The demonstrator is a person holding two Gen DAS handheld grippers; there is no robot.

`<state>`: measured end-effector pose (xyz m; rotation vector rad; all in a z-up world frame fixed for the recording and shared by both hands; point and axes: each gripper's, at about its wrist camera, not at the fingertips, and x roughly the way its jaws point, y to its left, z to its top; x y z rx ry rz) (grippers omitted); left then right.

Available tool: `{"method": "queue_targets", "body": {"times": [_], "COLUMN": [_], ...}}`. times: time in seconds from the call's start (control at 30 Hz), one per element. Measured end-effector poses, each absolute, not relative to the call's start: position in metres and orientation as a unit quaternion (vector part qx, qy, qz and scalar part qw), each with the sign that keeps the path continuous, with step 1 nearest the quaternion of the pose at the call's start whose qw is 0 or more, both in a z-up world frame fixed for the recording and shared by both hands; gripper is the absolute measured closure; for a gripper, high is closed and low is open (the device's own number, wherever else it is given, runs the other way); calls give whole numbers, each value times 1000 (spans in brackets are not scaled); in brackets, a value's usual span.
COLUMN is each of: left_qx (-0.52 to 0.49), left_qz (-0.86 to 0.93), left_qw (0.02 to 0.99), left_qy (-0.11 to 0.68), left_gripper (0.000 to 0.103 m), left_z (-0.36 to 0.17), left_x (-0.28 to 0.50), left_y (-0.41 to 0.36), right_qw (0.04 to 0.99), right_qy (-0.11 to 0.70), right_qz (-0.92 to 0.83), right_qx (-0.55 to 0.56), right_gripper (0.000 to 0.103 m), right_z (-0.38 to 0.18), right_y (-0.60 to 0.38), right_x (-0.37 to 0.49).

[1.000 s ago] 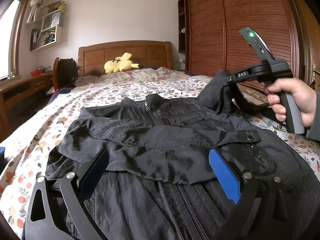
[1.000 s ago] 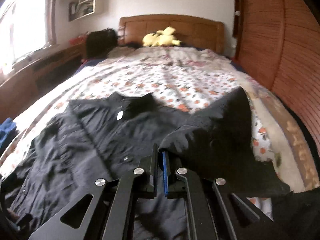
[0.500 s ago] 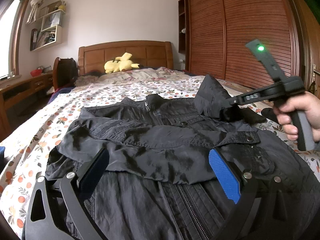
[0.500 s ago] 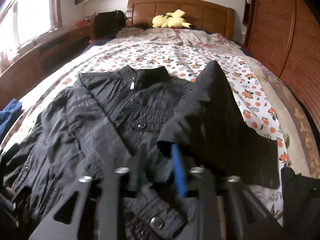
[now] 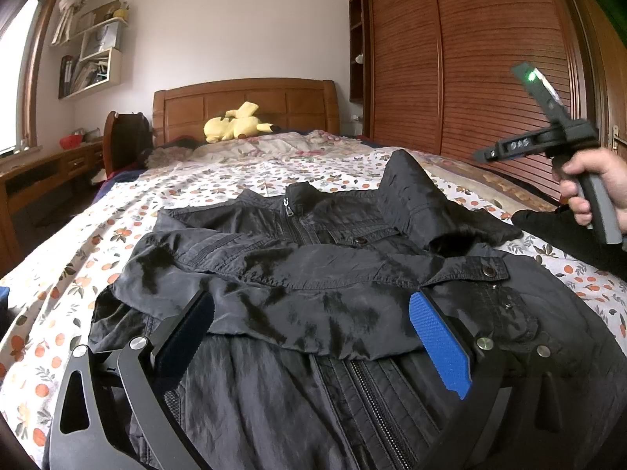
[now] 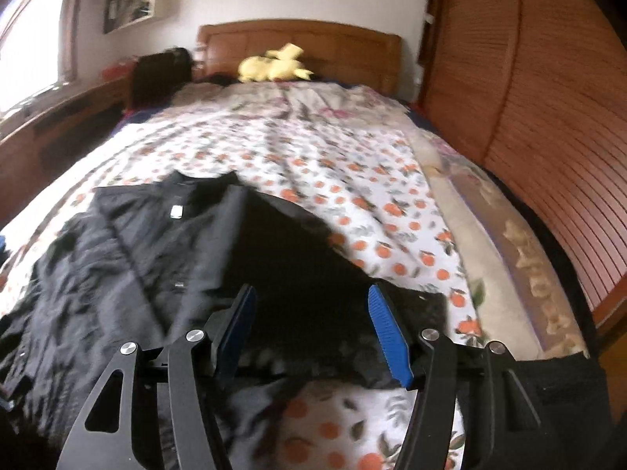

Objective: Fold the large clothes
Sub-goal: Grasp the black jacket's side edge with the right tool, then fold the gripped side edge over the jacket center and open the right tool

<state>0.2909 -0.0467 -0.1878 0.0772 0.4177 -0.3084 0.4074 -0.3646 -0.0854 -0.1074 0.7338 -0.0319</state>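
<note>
The black jacket [image 5: 313,286] lies front-up across the flower-print bed [image 5: 243,180], collar toward the headboard, one sleeve [image 5: 298,293] folded across the chest and the other sleeve [image 5: 427,207] lying bunched and half raised at the shoulder near the wardrobe side. It looks like thin, slightly glossy woven cloth: light, limp and probably a little slippery, so it should slump and slide rather than hold a crease, while the zip, snap buttons and stitched seams give firmer spots. A cuff, a hem edge or a shoulder seam would likely be the safest places to pinch, since a doubled edge is less apt to slip from flat pads than a single layer. The left hand-held gripper [image 5: 313,337] hovers low over the folded sleeve with its jaws spread wide; the blue pads stand on either side of the cloth and press nothing. The right hand-held gripper [image 6: 313,321], seen in a hand [image 5: 591,188] at the right of the left wrist view, is clear of the jacket and above it; its jaws are opening, about halfway apart, with nothing pinched between them, and the raised sleeve lies below and beyond the pads, blurred in its own view.
</note>
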Motion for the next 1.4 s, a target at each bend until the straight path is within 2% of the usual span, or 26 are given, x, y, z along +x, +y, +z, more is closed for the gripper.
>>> {"method": "queue_targets", "body": {"times": [0.1,0.3,0.53,0.63,0.67,0.7,0.77,0.83,0.97,1.4], "left_qx": [38,38,37,37,37,37,36,34,33,44], "left_qz": [-153,-155,-156,-156,-156,-155,-155,-155,-154,-146], "left_qw": [966,965,965,965,965,965,965,965,966,969], "left_qy": [206,208,209,209,208,207,206,206,205,196], "left_gripper": [3,3,3,3,3,3,3,3,3,3], "left_z": [-188,-189,-189,-189,-189,-189,-188,-187,-184,-170], "left_x": [291,291,291,291,291,291,290,288,283,250], "left_y": [-47,-48,-48,-48,-48,-47,-46,-43,-36,-15], "right_qw": [920,888,868,863,863,862,861,859,874,921], "right_qy": [388,453,486,497,499,503,504,507,480,368], "right_qz": [-39,-77,-101,-92,-79,-61,-65,-61,-58,-10], "right_qx": [-38,-13,12,-1,-6,-5,-25,-44,-54,-129], "right_gripper": [42,42,43,51,68,77,89,96,99,99], "right_z": [-110,-172,-202,-214,-215,-216,-216,-214,-195,-99], "right_y": [-384,-414,-436,-432,-429,-426,-419,-412,-402,-317], "right_x": [424,444,456,457,456,456,455,452,439,393]}}
